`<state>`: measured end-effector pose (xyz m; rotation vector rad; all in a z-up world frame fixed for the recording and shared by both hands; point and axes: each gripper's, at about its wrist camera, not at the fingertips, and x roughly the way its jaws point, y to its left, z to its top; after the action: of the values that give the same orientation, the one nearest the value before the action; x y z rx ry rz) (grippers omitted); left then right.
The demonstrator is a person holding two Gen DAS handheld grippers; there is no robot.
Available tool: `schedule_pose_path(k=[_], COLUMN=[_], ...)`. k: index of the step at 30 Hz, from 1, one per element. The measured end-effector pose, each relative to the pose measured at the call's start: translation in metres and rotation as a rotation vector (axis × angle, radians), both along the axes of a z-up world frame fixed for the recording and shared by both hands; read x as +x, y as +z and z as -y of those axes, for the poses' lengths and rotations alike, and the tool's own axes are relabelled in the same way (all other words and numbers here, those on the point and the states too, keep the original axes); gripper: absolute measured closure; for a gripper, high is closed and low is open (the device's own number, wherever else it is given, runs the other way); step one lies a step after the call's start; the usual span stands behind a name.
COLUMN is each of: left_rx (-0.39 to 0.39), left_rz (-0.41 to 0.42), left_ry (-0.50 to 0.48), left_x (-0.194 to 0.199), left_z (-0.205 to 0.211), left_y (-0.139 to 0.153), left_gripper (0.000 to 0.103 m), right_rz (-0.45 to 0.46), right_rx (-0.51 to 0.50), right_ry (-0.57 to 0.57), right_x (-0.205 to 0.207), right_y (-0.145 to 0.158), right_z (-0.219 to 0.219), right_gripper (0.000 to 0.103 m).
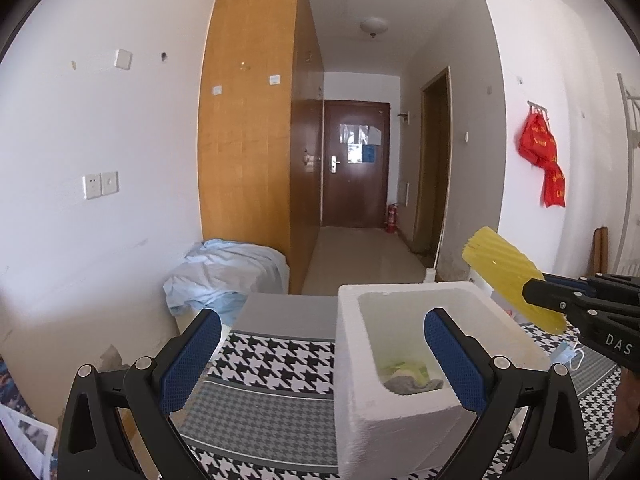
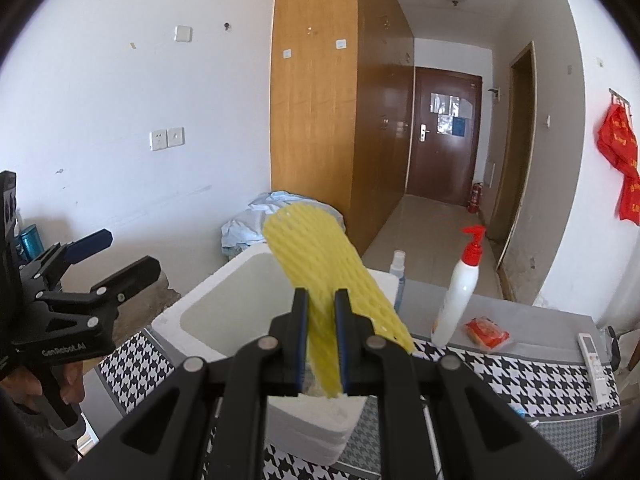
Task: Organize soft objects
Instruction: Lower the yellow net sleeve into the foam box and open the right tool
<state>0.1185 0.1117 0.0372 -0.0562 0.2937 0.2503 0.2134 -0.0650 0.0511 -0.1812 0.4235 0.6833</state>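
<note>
Houndstooth-patterned cloth (image 2: 520, 376) carries the white foam box (image 2: 224, 312). My right gripper (image 2: 322, 344) clamps the yellow foam mesh sleeve (image 2: 320, 264), long axis pointing away over the box opening just below. My left gripper (image 1: 320, 360) stands open, empty, nearer the box.

Both my views are bright with even daylight; the white walls (image 1: 100, 128) look almost washed out toward 9 o'clock. The hallway door (image 1: 356, 164) at 12 o'clock sits dimmer, with a soft sheen on its panels. Shadows are faint and soft. Fisheye bending curves the wardrobe (image 1: 248, 120) and walls, and black corners frame each picture. My left gripper (image 1: 322, 364) at 6 o'clock looks sharp, while the yellow foam net (image 2: 320, 272) near my right gripper (image 2: 322, 340) is slightly soft.
</note>
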Motion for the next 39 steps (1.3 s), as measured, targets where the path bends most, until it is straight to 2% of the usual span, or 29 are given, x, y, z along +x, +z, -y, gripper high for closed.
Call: schedule_pose_path(k=[24, 26, 28, 29, 33, 39], left_rx=[-0.014, -0.016, -0.016, -0.019, -0.02, -0.018], left_rz=[-0.012, -0.014, -0.015, -0.013, -0.015, -0.014], left_ry=[0.025, 0.025, 0.024, 0.026, 0.03, 0.03], left_x=[-0.012, -0.012, -0.012, -0.012, -0.011, -0.011], left_z=[-0.015, -0.015, -0.016, -0.016, -0.017, -0.015], left_y=[-0.01, -0.011, -0.012, -0.012, -0.012, -0.012], left_gripper=[0.001, 0.001, 0.001, 0.001, 0.001, 0.001], right_rz=[-0.084, -0.097, -0.119, -0.121, -0.114, -0.11], right_rx=[0.012, 0.016, 0.034, 0.043, 0.058, 0.046], right_ry=[0.018, 0.014, 0.014, 0.019, 0.028, 0.023], right_x=[0.028, 0.031, 0.033, 0.032, 0.028, 0.024], right_y=[-0.011, -0.012, -0.013, -0.013, -0.012, -0.012], right_z=[-0.03, -0.031, -0.03, -0.03, -0.028, -0.028], right_gripper=[0.087, 0.078, 0.04, 0.035, 0.028, 0.023])
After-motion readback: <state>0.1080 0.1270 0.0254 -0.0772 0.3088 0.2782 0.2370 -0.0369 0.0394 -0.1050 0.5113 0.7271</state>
